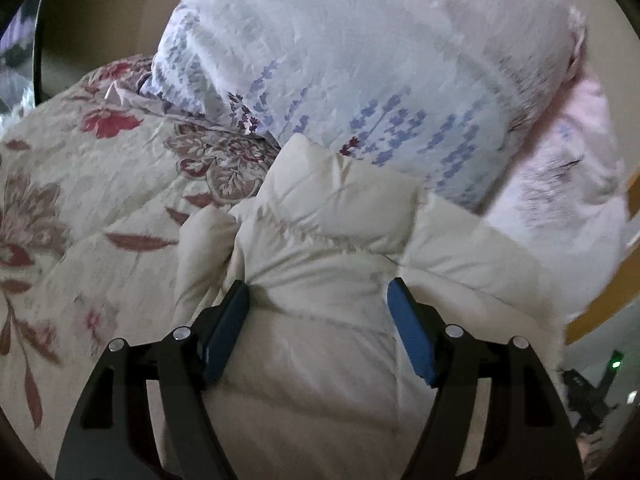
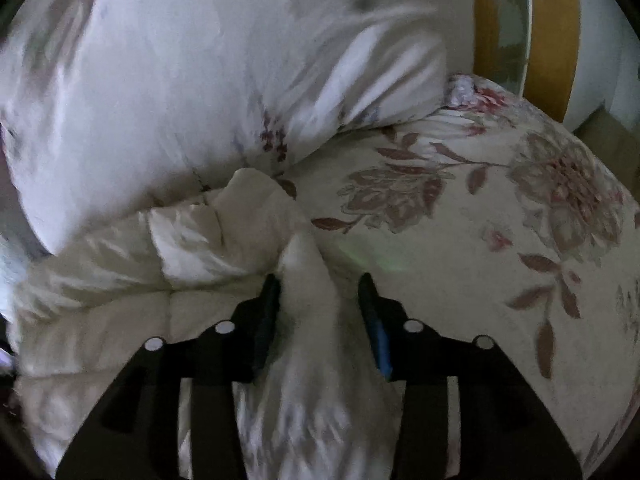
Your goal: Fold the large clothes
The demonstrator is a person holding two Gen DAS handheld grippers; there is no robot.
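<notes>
A cream puffer jacket (image 1: 328,240) lies bunched on a floral bedspread (image 1: 80,184). My left gripper (image 1: 318,292) has its jaws fairly wide, with a thick bulge of the jacket between the blue pads (image 1: 226,328); both pads press into the fabric. In the right wrist view the same jacket (image 2: 200,240) lies at the left. My right gripper (image 2: 318,284) is closed on a narrow raised fold of the jacket (image 2: 308,280), which runs back between the fingers.
A big white pillow with blue flower print (image 1: 360,60) lies right behind the jacket; it also shows in the right wrist view (image 2: 180,80). A wooden bed frame (image 2: 554,32) stands at the back right. Open bedspread (image 2: 480,240) lies to the right.
</notes>
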